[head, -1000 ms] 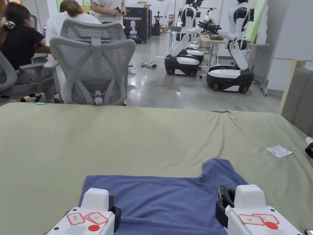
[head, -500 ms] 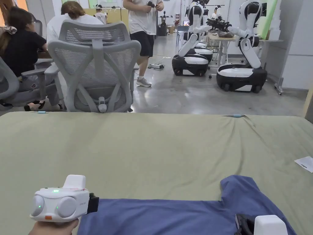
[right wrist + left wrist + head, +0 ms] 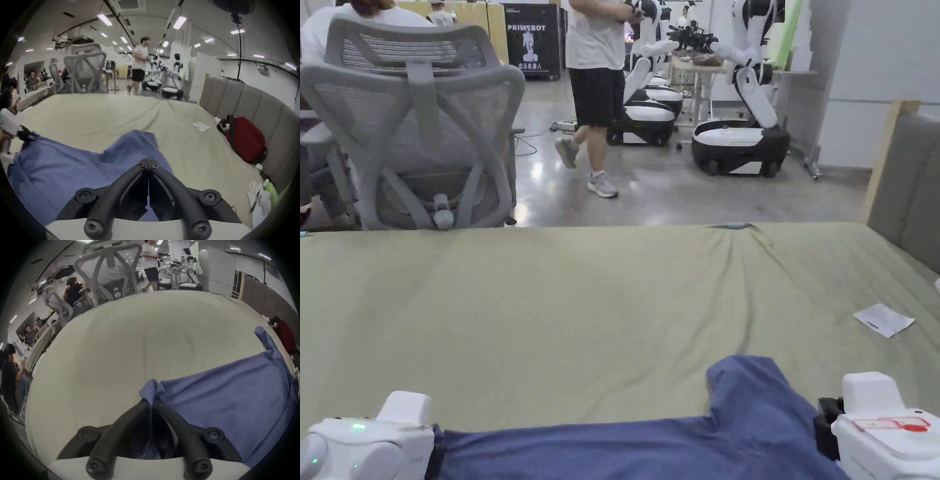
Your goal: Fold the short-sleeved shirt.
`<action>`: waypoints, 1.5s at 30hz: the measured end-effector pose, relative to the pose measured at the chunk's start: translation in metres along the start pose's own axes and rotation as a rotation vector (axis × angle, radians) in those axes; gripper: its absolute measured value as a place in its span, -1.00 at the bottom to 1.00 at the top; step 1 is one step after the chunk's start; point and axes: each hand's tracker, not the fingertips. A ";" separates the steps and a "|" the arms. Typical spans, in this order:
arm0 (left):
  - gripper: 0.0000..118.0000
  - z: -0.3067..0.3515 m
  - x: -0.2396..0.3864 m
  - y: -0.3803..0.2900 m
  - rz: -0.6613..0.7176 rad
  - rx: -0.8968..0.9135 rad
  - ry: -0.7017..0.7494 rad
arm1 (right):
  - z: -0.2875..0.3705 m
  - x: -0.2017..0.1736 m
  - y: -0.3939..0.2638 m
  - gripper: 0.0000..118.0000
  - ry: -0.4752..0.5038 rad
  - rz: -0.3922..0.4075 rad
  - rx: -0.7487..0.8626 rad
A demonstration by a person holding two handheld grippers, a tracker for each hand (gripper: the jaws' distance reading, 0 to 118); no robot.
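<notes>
Blue short-sleeved shirt (image 3: 675,444) stretched between two hand-held grippers over the olive-green sheet (image 3: 581,300). Left gripper (image 3: 151,402): jaws closed on a bunched corner of fabric that pokes out ahead of their tips. Right gripper (image 3: 148,162): jaws drawn together with only a thin slit between them, the cloth spreading beneath and to its left; whether fabric is actually pinched there cannot be told. One sleeve (image 3: 744,381) lies ahead of the right gripper, pointing away from the person.

The step in hand is judged to be a spreading or carrying of the shirt before a fold. To do it well, keep both grips level and the held edge taut, so the body settles without the diagonal creases seen running from the left gripper.

A white paper slip (image 3: 883,319) lies well to the right of the right gripper; a red bag (image 3: 245,139) farther right. An office chair (image 3: 419,125) and a walking person (image 3: 597,81) stand beyond the bed, clear of the work
</notes>
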 end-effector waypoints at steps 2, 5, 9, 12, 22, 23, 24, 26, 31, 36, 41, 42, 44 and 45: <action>-1.00 0.022 0.000 0.004 0.032 0.063 -0.018 | -0.038 0.015 0.009 -0.92 0.055 -0.058 -0.078; -1.00 0.048 0.002 0.005 0.034 0.094 -0.021 | -0.089 0.021 0.018 0.54 0.041 -0.078 -0.190; -1.00 0.055 0.005 0.003 0.023 0.090 -0.034 | -0.133 0.020 0.009 0.82 0.063 -0.105 -0.307; -1.00 0.047 0.001 0.002 0.028 0.067 -0.042 | -0.136 0.018 -0.004 0.36 0.066 -0.097 -0.345; -1.00 0.092 -0.004 -0.005 0.065 0.144 -0.036 | -0.023 0.013 0.021 -0.98 0.064 0.002 -0.098; -1.00 0.109 -0.005 -0.009 0.073 0.172 -0.043 | 0.001 0.015 0.023 -0.98 0.073 0.011 -0.066; -1.00 0.126 -0.006 -0.014 0.087 0.198 -0.052 | 0.026 0.017 0.023 -0.98 0.079 0.017 -0.028; -1.00 0.156 -0.009 -0.027 0.099 0.233 -0.063 | 0.076 0.018 0.017 -0.98 0.088 0.050 0.022; -1.00 0.213 -0.016 -0.096 0.119 0.238 -0.119 | 0.165 0.024 -0.044 -0.98 0.121 0.066 0.062; -1.00 0.212 -0.020 -0.181 0.168 0.091 -0.135 | 0.183 0.025 -0.140 -0.98 0.100 0.004 -0.043; -0.99 0.201 -0.015 -0.218 0.207 0.064 -0.130 | 0.175 0.020 -0.181 -0.97 0.105 -0.075 -0.117; -0.94 0.207 -0.012 -0.217 0.207 0.105 -0.107 | 0.180 0.017 -0.178 -0.95 0.105 -0.080 -0.091; -0.26 0.218 -0.005 -0.208 0.171 0.190 -0.046 | 0.196 0.011 -0.163 -0.39 0.116 -0.089 -0.018; 0.19 0.226 0.002 -0.202 0.168 0.261 -0.016 | 0.203 0.007 -0.150 0.20 0.128 -0.096 0.015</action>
